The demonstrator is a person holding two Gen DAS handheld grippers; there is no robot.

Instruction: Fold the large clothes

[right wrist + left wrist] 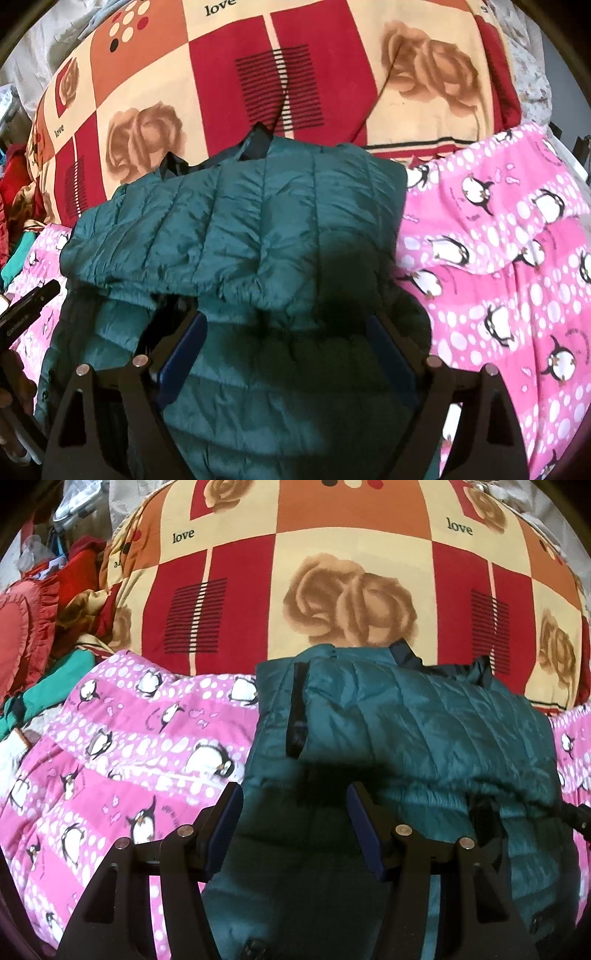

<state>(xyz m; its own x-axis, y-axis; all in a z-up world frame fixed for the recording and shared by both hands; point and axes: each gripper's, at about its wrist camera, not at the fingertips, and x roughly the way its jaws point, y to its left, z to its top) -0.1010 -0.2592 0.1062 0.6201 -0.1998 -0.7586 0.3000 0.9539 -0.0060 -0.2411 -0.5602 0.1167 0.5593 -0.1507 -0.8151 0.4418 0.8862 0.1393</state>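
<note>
One teal quilted puffer jacket [424, 716], folded over itself, lies on the pink penguin-print blanket [122, 738], its top edge against the red-and-cream rose-patterned quilt [332, 554]. Its lower part is cut off behind both tools. Left gripper [293, 812] and right gripper [286, 343] hover above it, jaws apart, grasping nothing (contact unclear). Clutter at far left is indistinct.

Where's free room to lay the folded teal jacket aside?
Free: pink penguin blanket right of the teal jacket, and a strip left of it. The rose quilt behind is bare too. Crowded: the clothes heap at far left.
</note>
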